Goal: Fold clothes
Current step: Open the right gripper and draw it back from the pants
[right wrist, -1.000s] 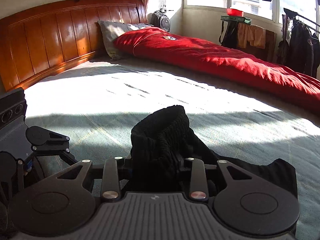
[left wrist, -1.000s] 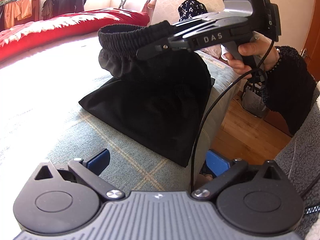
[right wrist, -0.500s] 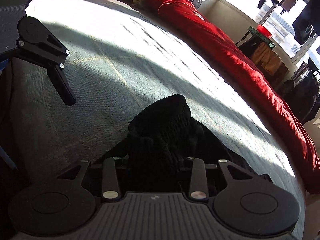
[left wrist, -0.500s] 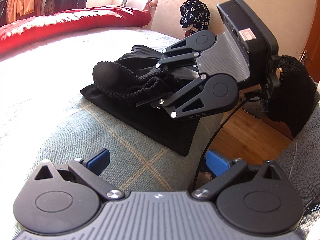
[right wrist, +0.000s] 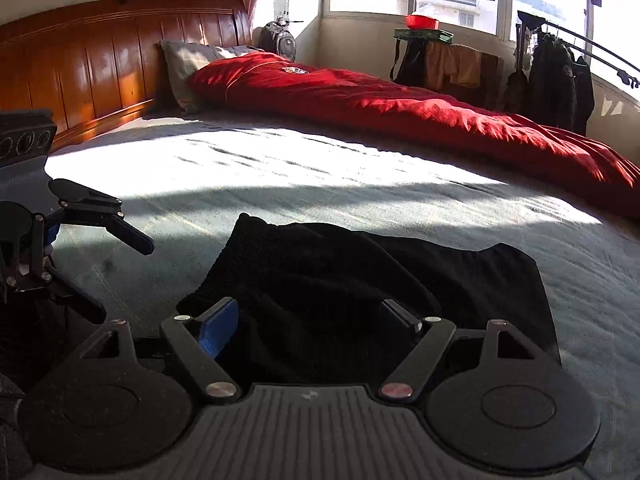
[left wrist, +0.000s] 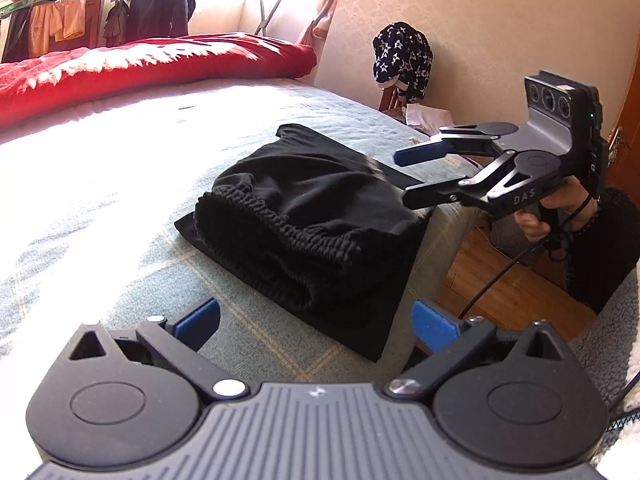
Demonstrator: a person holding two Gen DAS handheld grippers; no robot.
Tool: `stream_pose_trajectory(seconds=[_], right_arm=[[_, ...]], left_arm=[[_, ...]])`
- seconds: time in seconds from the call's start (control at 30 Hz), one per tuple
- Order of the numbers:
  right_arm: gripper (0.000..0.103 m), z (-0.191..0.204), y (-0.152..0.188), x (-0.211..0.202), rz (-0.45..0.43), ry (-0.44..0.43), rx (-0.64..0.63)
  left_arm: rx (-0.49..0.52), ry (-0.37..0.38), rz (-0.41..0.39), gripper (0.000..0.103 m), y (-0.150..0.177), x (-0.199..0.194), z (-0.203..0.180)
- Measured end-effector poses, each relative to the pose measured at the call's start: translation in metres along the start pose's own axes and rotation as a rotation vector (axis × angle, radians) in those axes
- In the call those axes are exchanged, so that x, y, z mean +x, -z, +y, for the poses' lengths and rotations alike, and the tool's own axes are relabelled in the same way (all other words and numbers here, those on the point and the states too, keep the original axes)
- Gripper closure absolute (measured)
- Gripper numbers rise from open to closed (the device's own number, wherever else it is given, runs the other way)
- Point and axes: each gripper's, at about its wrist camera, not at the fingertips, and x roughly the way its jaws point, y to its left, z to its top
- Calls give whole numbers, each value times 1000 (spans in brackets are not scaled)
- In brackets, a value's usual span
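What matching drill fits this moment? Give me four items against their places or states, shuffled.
Items:
1. black garment
2. red duvet
3. right gripper
4. star-print cloth

States:
A. open, beside the garment, holding nothing
B. draped by the wall past the bed's foot
C. lying along the far side of the bed
D. folded over on the sheet, elastic waistband facing the left gripper

Pairs: 1-D, 2-C, 3-A, 4-B

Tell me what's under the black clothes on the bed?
The folded black elastic-waist garment lies on the pale green checked bedspread, near the bed's corner. Whatever might sit between its folded layers is covered, so it cannot be seen.
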Motion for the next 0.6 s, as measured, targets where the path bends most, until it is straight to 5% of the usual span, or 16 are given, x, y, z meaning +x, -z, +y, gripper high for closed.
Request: stream_pose_trajectory(seconds=[0.1, 0.47, 0.6], right_arm=[[20, -50, 17, -27, -29, 185, 120], [19, -147, 95, -35, 60, 433, 206], [19, -156, 107, -28, 66, 427, 139]], left_arm=[[-20, -2, -20, 1, -19, 16, 0], [36, 68, -6, 1, -91, 112, -55], [39, 56, 14, 1, -103, 141, -70]])
